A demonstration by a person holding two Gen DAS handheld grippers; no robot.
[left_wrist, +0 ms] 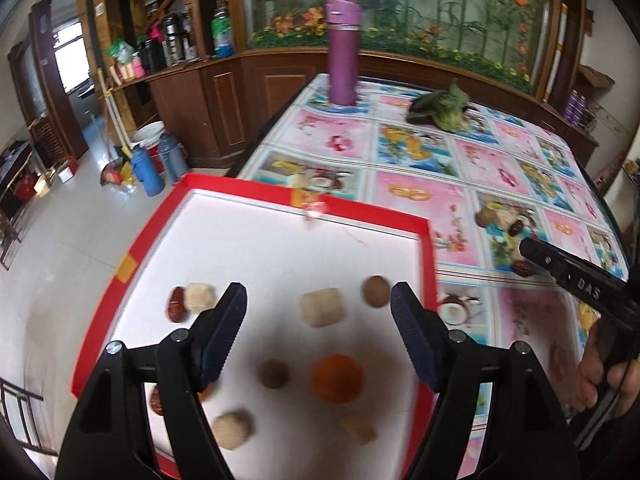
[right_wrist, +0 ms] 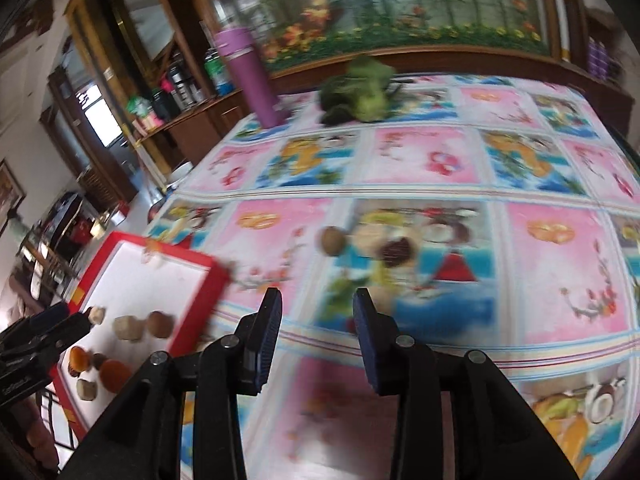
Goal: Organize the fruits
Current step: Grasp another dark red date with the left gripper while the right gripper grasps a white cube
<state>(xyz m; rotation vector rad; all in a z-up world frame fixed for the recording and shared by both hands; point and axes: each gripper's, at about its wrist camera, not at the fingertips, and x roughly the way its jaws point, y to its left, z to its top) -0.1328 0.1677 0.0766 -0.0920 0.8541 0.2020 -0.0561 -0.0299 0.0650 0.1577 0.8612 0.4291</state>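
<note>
Left gripper [left_wrist: 318,304] spread, empty, over the red tray [left_wrist: 424,276] of blurred fruits; one date [left_wrist: 157,400] half hidden behind its finger. Right gripper [right_wrist: 318,312] spread, empty, above the tablecloth [right_wrist: 560,280]; loose fruit there [right_wrist: 333,241] too smeared to identify.

Right tongs [right_wrist: 318,312]: lower centre of frame, jaws parted, nothing between them, above the desk [right_wrist: 560,280] with its fruit-print cloth. Brown round fruit [right_wrist: 331,241] and dark fruit [right_wrist: 397,254]: mid-frame, near each other. Red tray [right_wrist: 192,328]: lower left, holding several fruits. Purple flask [right_wrist: 250,76] and leafy greens [right_wrist: 362,92]: upper frame, blurred.
</note>
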